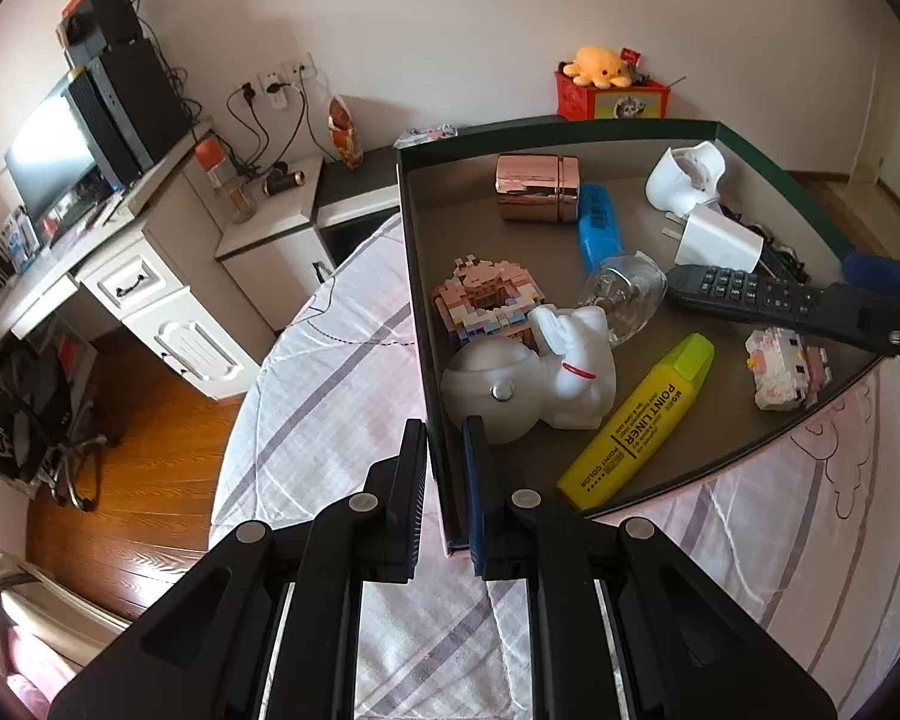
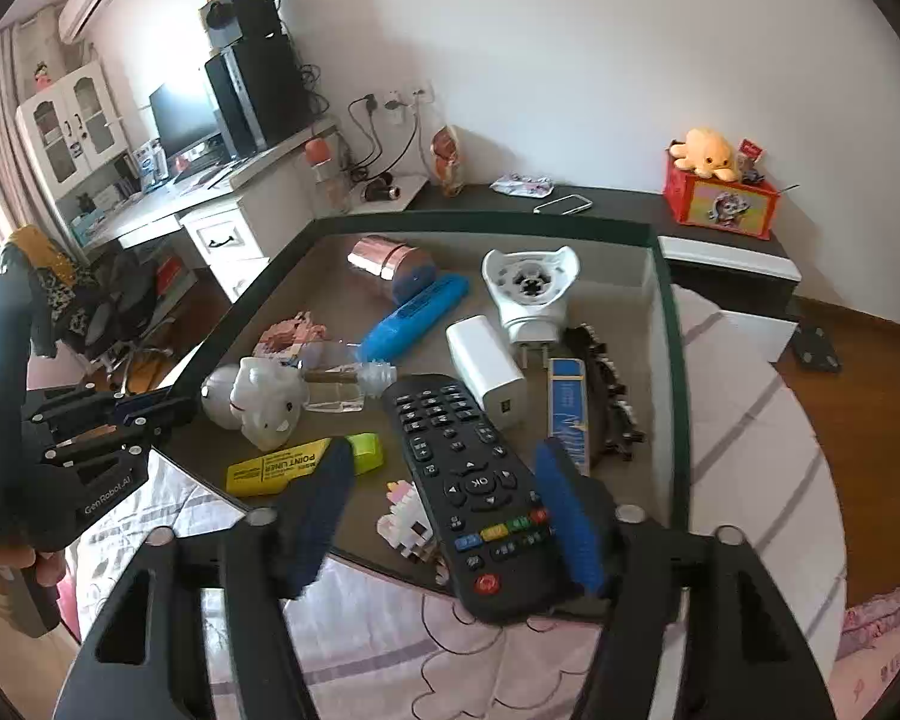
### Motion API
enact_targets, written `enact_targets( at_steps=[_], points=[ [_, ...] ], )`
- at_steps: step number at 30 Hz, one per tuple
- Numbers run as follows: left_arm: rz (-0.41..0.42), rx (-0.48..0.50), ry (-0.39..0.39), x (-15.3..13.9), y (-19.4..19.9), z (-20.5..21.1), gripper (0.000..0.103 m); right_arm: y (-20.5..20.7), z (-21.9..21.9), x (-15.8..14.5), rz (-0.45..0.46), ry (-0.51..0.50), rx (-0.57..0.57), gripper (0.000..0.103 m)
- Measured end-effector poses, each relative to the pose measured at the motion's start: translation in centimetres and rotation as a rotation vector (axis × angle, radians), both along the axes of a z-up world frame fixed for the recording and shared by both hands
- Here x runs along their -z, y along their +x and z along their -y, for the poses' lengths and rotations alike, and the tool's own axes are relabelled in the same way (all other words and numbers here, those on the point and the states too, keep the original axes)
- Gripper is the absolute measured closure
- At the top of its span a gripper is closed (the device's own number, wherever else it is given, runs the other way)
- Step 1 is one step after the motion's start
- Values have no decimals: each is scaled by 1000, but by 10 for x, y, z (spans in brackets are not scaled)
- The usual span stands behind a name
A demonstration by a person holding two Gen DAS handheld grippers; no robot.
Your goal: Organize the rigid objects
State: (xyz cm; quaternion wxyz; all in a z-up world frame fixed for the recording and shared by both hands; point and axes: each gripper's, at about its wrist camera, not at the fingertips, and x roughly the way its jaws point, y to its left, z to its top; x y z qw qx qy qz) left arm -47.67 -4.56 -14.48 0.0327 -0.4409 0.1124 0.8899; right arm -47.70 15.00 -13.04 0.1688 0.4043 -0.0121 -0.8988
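The left gripper (image 1: 445, 450) is clamped on the box wall (image 1: 435, 420); the right gripper (image 2: 444, 516), fingers apart, should lay the remote (image 2: 468, 480) flat ahead.

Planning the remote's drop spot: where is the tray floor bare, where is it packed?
Bare floor lies between the far-left wall, copper tin and pink brick model. A smaller patch sits between the highlighter and small brick toy. The middle and right side are packed.
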Motion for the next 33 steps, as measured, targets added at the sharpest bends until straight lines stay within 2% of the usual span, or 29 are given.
enact_targets(
  at_steps=[2,7,8,11,16,18,20,22,24,28,31,32,33],
  points=[
    [2,-6,1,-1,0,0,93,4,-2,-3,-6,1,6,24],
    [3,-13,-34,-6,4,-7,92,10,-9,-8,-3,-12,11,21],
    [3,-16,-39,-6,5,-7,88,11,-10,-8,3,-8,20,20],
    [-15,-13,-120,-11,11,-17,87,11,-13,-9,14,-3,29,19],
    [-25,17,-92,-23,15,-29,80,14,-18,-12,9,-7,36,19],
    [-41,29,-94,-29,17,-35,68,15,-19,-13,10,-1,44,19],
    [-54,39,-75,-35,17,-41,41,16,-21,-15,7,4,47,19],
    [-79,55,-53,-41,20,-46,34,17,-22,-15,7,1,51,19],
    [-78,79,-19,-45,21,-52,32,18,-22,-15,10,2,50,18],
    [-140,77,-26,-51,24,-62,1,19,-22,-17,5,22,53,18],
    [-179,74,-31,-54,29,-66,0,22,-23,-20,-18,43,64,13],
    [-176,73,-29,-53,28,-67,0,22,-23,-21,-24,49,66,0],
    [-173,70,-28,-53,28,-68,0,23,-24,-22,-34,50,68,0]
  ],
)
